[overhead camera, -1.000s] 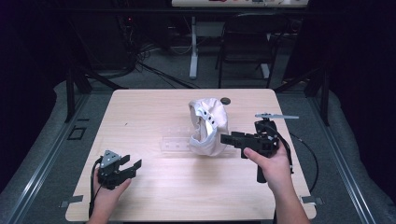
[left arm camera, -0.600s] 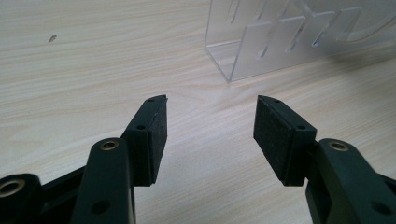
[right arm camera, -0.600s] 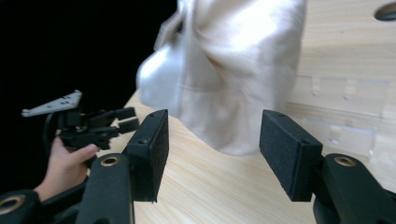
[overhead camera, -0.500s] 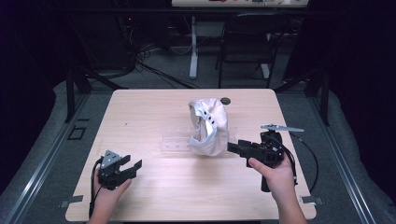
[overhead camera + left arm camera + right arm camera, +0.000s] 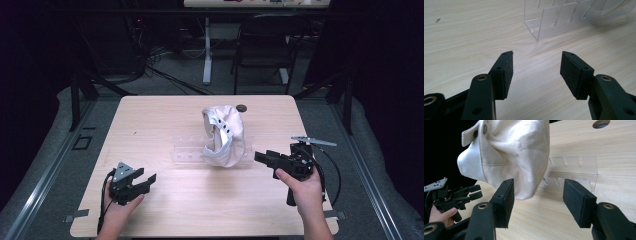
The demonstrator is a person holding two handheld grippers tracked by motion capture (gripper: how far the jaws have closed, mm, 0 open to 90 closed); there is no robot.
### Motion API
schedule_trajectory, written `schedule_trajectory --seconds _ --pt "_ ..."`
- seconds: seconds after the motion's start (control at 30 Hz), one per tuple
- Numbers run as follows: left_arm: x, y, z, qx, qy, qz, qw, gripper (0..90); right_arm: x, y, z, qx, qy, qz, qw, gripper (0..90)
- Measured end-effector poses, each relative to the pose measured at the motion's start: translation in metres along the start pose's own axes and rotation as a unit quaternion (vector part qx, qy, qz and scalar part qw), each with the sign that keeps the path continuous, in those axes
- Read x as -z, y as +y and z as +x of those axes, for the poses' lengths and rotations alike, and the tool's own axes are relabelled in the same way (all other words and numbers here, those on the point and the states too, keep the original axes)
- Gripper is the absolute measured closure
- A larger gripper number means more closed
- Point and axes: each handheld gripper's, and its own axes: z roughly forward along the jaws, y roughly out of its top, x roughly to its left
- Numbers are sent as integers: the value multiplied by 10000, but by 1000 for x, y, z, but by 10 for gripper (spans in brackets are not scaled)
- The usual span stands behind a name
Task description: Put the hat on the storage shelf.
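a: what do we have on the table [image 5: 165, 120]?

b: we see a pale wooden table with a white cap [image 5: 225, 135] sitting near its middle, draped over a clear plastic rack [image 5: 187, 152] that lies along the tabletop. a small dark round hole [image 5: 242, 108] sits in the table just behind the cap.

a: and the tools?

b: the left gripper [image 5: 145, 181] is near the front left of the table, held in the person's left hand [image 5: 117, 212], well apart from the cap. its jaws stand wide apart with nothing between them. in the left gripper view, we look past the left gripper at bare wood and one end of the rack.

a: the right one?

b: the right gripper [image 5: 260, 157] is held in the right hand [image 5: 302, 187] at the right of the table, pointing toward the cap and near it, not touching. in the right gripper view, its jaws gape wide and empty, with the cap and the rack ahead of them.
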Motion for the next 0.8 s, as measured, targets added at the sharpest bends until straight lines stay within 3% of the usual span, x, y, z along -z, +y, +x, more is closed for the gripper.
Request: schedule_trajectory --seconds 0.2,0.3,0.43,0.6,0.8 --pt "-3 -1 0 20 -42 44 10000 448 -6 -3 -10 -157 -9 70 9999 425" --pt "-4 -2 -1 25 -69 61 10000 448 -7 -4 -13 -305 122 90 9994 424" --pt "-5 -2 -1 13 -84 45 10000 448 -9 -5 -12 -185 -65 84 9998 425" --pt "-5 -2 -2 -43 -86 10 10000 448 -10 -5 -13 -488 502 120 9975 425" --pt "-7 0 -13 -204 -212 20 9996 448 -5 -3 -11 -495 579 32 9971 425"
